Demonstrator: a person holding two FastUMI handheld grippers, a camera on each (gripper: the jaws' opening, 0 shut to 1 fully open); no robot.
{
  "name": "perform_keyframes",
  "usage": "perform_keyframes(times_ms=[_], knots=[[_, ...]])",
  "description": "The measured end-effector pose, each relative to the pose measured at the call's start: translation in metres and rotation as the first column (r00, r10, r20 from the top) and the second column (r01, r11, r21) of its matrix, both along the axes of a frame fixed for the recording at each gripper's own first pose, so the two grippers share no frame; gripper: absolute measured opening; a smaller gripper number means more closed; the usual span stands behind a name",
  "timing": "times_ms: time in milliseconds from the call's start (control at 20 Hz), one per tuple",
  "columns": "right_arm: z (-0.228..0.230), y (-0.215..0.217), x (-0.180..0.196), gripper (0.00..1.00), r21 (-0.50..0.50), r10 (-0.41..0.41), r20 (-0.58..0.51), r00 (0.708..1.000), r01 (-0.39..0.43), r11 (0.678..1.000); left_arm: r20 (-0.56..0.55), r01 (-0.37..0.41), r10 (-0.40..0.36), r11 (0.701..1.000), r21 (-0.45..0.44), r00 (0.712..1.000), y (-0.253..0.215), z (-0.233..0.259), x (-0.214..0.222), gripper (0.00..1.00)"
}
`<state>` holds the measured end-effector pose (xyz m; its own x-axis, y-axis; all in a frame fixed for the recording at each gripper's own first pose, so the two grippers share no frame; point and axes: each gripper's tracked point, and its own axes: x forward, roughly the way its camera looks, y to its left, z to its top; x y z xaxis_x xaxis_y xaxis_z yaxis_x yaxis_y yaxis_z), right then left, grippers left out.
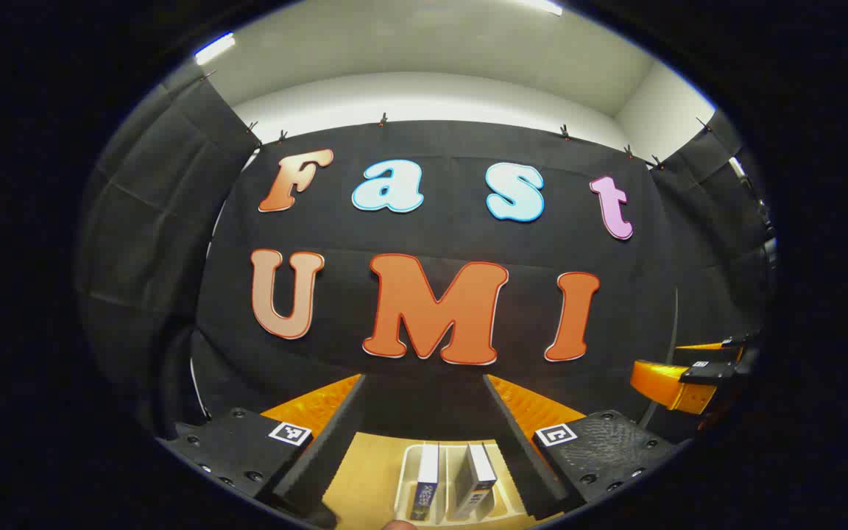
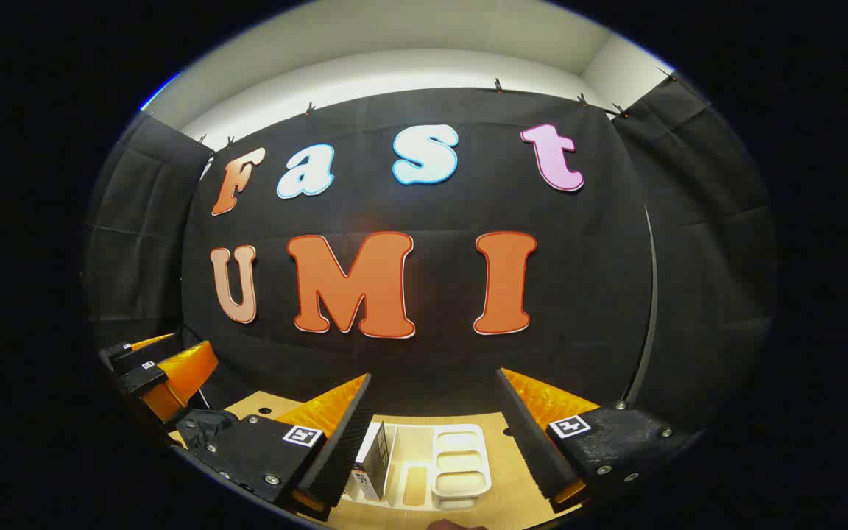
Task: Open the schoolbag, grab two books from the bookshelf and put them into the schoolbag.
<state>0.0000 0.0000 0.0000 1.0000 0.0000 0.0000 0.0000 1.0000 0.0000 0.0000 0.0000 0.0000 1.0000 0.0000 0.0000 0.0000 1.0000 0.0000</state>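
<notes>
Left gripper view, left to right. Left claw (image 1: 424, 412): both fingers spread wide, nothing between them, held high and aimed at the booth's black cloth wall (image 1: 439, 235). Each finger base carries a square marker tag. Below and between the fingers: a pale wooden surface (image 1: 365, 471) bearing a white bookshelf (image 1: 411, 471) with upright dividers. Two books stand in it side by side in neighbouring slots: left book (image 1: 426, 478), upright with its spine toward the camera; right book (image 1: 477, 478), leaning slightly. Far right of this view: the right claw (image 1: 696, 375), seen from the side, well apart from the bookshelf.

Right gripper view, left to right. Far left: the left claw (image 2: 155, 368), seen from the side, raised above the surface (image 2: 512, 486). Centre bottom: right claw (image 2: 431, 412), fingers wide apart and empty, pointing at the cloth wall (image 2: 431, 353). Beneath it, the bookshelf (image 2: 402, 471), with one book (image 2: 374, 464) visible at its left end, just beside the inner edge of the claw's left finger. Right of the book, an open slot, then a white section with three stacked shallow compartments (image 2: 459, 462).
</notes>
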Motion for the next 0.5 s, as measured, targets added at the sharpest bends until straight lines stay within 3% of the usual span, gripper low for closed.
perform_keyframes(times_ms=[100,150,300,500], knots=[[-0.008,0.004,0.001,1.0,0.005,-0.008,-0.006,1.0,0.008,1.0,0.013,0.022,-0.022,1.0,0.001,1.0,0.002,-0.003,0.004,0.95],[-0.01,0.003,0.002,0.96,0.005,-0.022,-0.001,1.0,0.022,1.0,0.004,0.038,-0.038,0.999,0.002,0.999,0.002,-0.007,0.007,0.94],[-0.015,0.005,0.002,0.95,0.015,-0.069,0.0,0.998,0.069,0.998,-0.077,0.076,-0.074,0.997,0.02,0.994,0.009,-0.03,0.019,0.95],[-0.018,0.023,0.012,0.96,0.001,-0.109,-0.009,0.994,0.109,0.994,-0.107,0.086,-0.082,0.996,0.035,0.991,0.027,-0.04,0.034,0.95]])
